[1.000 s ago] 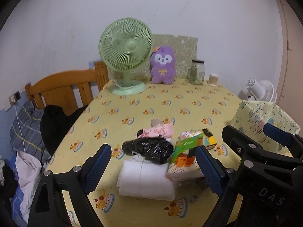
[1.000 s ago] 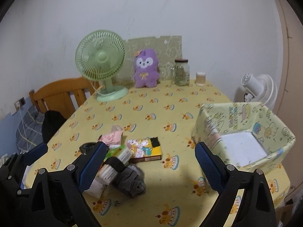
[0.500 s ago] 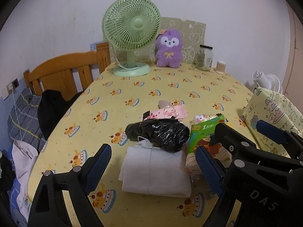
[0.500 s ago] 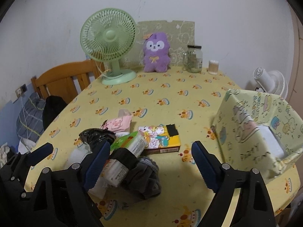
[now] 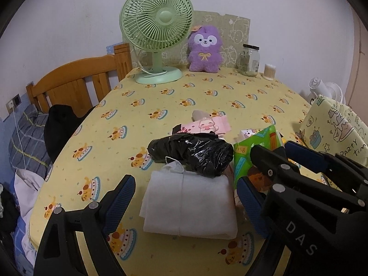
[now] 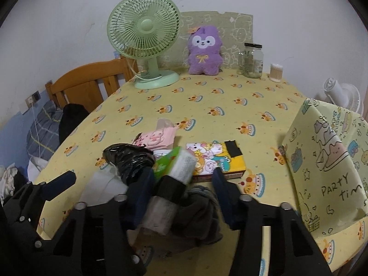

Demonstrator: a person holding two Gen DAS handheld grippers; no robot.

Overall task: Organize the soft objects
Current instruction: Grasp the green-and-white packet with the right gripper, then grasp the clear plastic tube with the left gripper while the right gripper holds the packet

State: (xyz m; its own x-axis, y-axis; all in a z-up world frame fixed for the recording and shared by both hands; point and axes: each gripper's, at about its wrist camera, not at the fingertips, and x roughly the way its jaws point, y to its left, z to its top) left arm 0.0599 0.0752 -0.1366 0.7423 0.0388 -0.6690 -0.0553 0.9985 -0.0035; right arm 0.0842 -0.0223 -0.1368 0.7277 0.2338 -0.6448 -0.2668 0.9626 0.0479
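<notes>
A pile of soft things lies near the table's front edge. It holds a folded white cloth, a crumpled black plastic bag, a pink tissue pack, a green tissue pack with a black band, and a grey cloth. My left gripper is open, one finger on each side of the white cloth without touching it. My right gripper is closing its jaws. The green pack and the grey cloth lie between them, and no firm press shows.
A cartoon-printed flat box lies behind the pile. A yellow fabric bin stands at the right edge. A green fan, a purple plush, a jar and a swab pot line the back. A wooden chair stands left.
Both grippers have come down and closer to the pile. The right gripper's jaws have narrowed from wide apart to close around the green pack and grey cloth. The left jaws keep their width.
</notes>
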